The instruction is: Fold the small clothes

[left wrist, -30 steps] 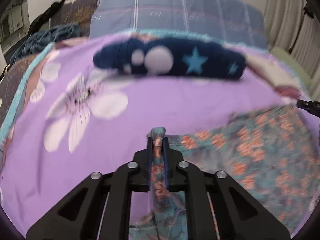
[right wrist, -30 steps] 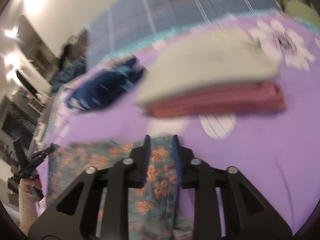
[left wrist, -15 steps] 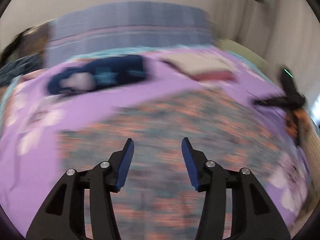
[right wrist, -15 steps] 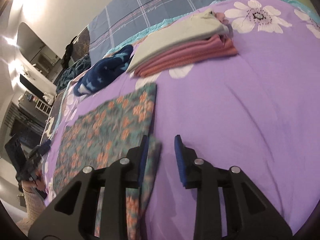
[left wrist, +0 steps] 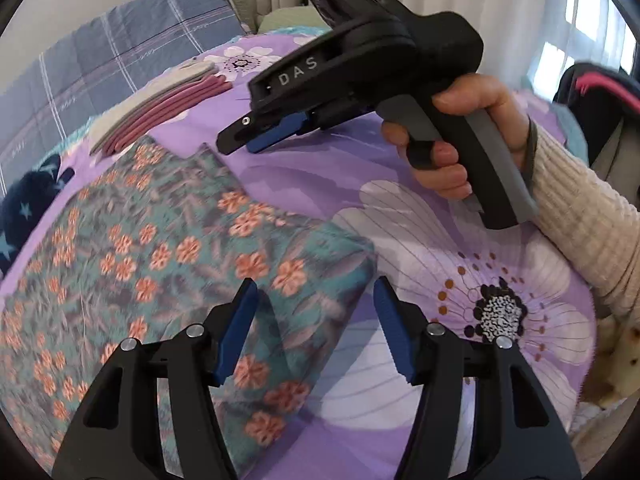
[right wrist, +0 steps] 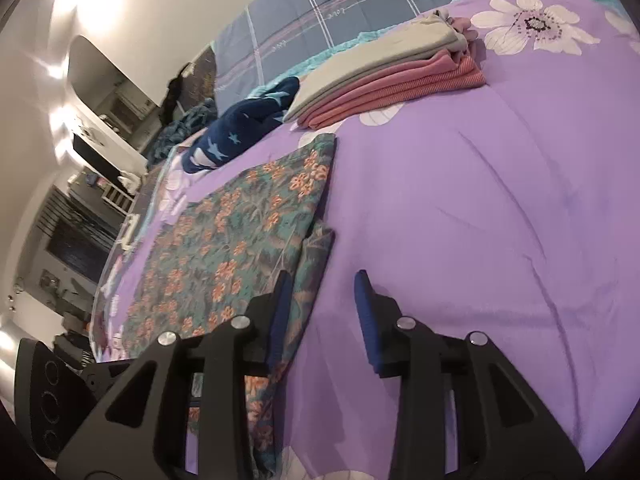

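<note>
Left gripper (left wrist: 316, 326): jaws spread wide, nothing between them. Directly ahead of and partly beneath its left finger lies the near corner of the floral garment (left wrist: 168, 264); the right finger stands over bare purple bedspread (left wrist: 304, 168).

Right gripper (right wrist: 320, 314): jaws likewise apart and empty. Its left finger overlaps the garment's long right-hand edge (right wrist: 316, 256), where a lower layer shows just outside the upper one; its right finger is over bedspread.

Garment: laid flat on the bedspread, apparently doubled once. Judged thin, light and limp, with no stiffness to hold a crease; it should drape and drag when lifted, and the layers may slide apart.

Recommended hold: pinch both layers together at a corner or along the edge, one gripper at each end of the same edge.

Beyond the garment, ahead of both grippers: a folded stack (right wrist: 384, 76) and a navy star-patterned item (right wrist: 240, 132), both near it.
</note>
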